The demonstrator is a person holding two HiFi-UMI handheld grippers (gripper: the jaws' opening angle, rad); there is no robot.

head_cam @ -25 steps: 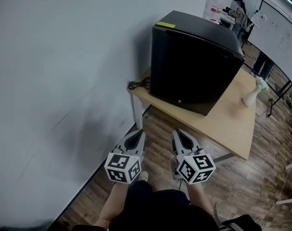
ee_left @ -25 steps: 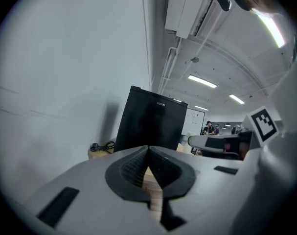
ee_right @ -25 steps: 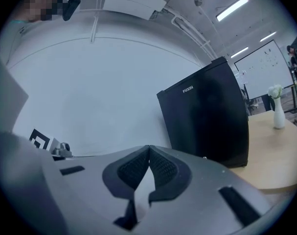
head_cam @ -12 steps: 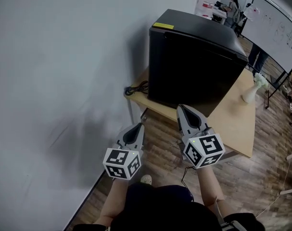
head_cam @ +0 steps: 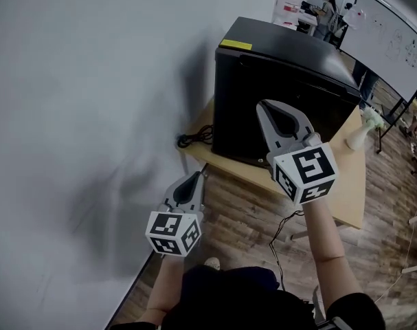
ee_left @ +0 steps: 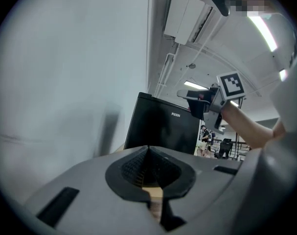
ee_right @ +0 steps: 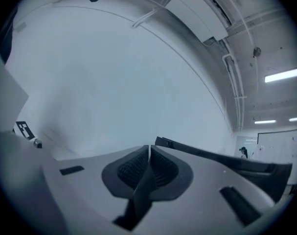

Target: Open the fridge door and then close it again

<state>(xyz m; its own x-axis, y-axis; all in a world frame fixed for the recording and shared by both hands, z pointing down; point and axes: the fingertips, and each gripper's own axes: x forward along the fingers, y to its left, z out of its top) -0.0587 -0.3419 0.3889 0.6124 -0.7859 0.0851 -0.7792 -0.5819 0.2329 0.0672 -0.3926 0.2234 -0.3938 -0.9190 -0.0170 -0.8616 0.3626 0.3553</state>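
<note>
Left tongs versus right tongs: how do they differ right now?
Right tongs are held high; left tongs hang low. Right tongs sit before the fridge door; left tongs are short of the table, near the wall. Both are shut and empty.

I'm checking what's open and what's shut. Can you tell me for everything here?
Black box-shaped mini fridge: door shut.
Left tongs: shut, empty.
Right tongs: shut, empty.
White narrow-necked vase: upright on the light wooden table.
Black cable: loosely coiled.
</note>
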